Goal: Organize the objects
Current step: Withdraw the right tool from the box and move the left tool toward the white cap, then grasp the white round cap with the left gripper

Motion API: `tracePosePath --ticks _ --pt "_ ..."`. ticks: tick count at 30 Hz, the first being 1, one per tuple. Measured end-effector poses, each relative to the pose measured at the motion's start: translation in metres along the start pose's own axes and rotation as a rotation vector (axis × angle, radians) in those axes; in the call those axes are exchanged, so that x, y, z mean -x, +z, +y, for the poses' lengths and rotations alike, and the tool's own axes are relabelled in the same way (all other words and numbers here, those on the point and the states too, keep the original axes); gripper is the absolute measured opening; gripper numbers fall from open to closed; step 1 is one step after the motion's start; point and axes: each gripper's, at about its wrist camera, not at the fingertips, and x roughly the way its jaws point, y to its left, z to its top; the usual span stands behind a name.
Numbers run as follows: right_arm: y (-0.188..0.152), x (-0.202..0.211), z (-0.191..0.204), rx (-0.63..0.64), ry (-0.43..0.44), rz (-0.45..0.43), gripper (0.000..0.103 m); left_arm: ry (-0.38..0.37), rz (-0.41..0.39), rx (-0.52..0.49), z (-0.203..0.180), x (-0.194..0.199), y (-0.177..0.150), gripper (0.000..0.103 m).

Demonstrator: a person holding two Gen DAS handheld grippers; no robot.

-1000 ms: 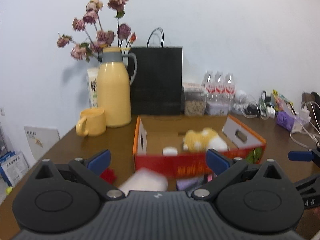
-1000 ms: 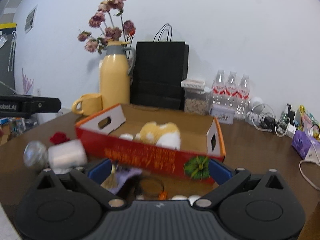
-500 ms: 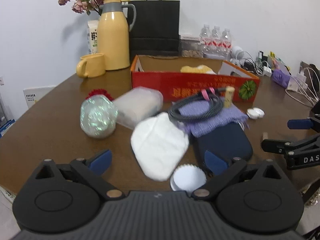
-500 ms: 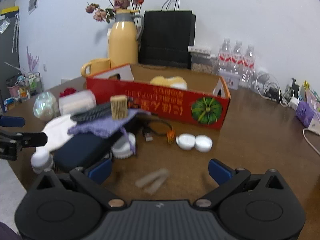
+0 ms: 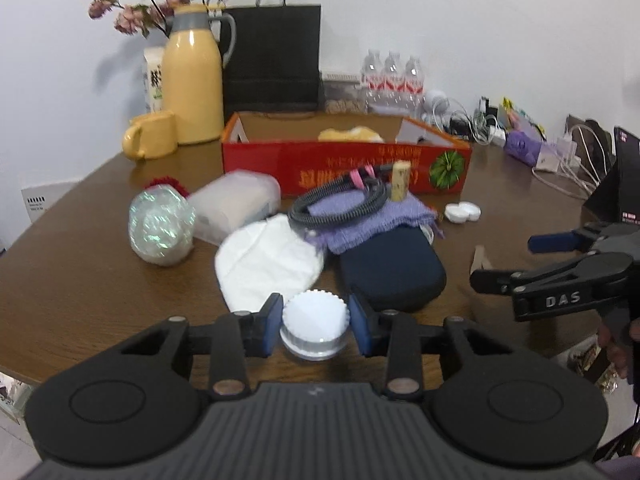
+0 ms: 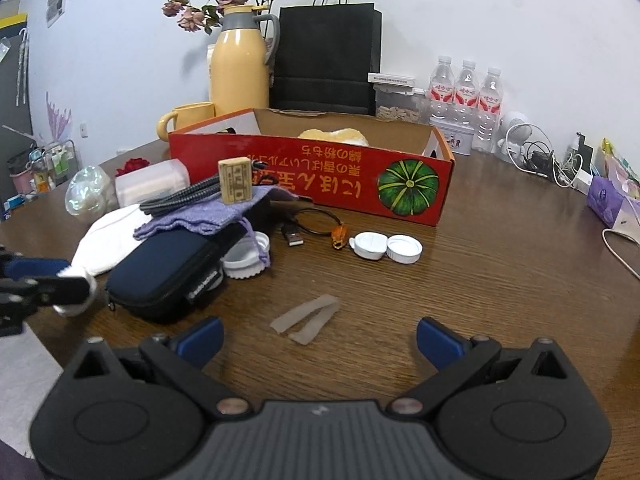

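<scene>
Your left gripper: closed on the white ridged cap | your right gripper: spread wide, empty, above the counter

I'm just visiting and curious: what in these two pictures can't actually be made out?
- Red box contents: both views, the front wall hides all but a yellow-white top.
- White ridged jar: left view, the left gripper covers its lower part; contact unclear.
- Dark pouch: both views, closed.
- Right gripper: right view, open over a tan strip; height unclear.
</scene>
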Motion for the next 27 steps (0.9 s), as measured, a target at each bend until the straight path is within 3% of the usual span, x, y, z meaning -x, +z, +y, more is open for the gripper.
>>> tracePosePath --ticks 9,10,13,14,27 --pt "0.011 -0.024 -0.003 -0.037 0.011 0.002 0.061 0.050 -0.036 0.040 0.014 -0.005 0.016 0.037" --pt "0.011 -0.024 -0.003 -0.038 0.010 -0.002 0.054 0.052 -0.036 0.044 0.016 -0.006 0.017 0.037" --pt "0.010 -0.021 0.000 -0.035 0.016 -0.014 0.017 0.057 -0.040 0.054 0.019 -0.008 0.018 0.037" --pt "0.009 -0.021 0.000 -0.036 0.011 -0.017 0.011 0.057 -0.042 0.057 0.020 -0.008 0.018 0.037" --pt "0.013 -0.011 -0.002 -0.030 0.025 -0.106 0.006 0.046 -0.082 0.059 0.022 -0.028 0.042 0.037"
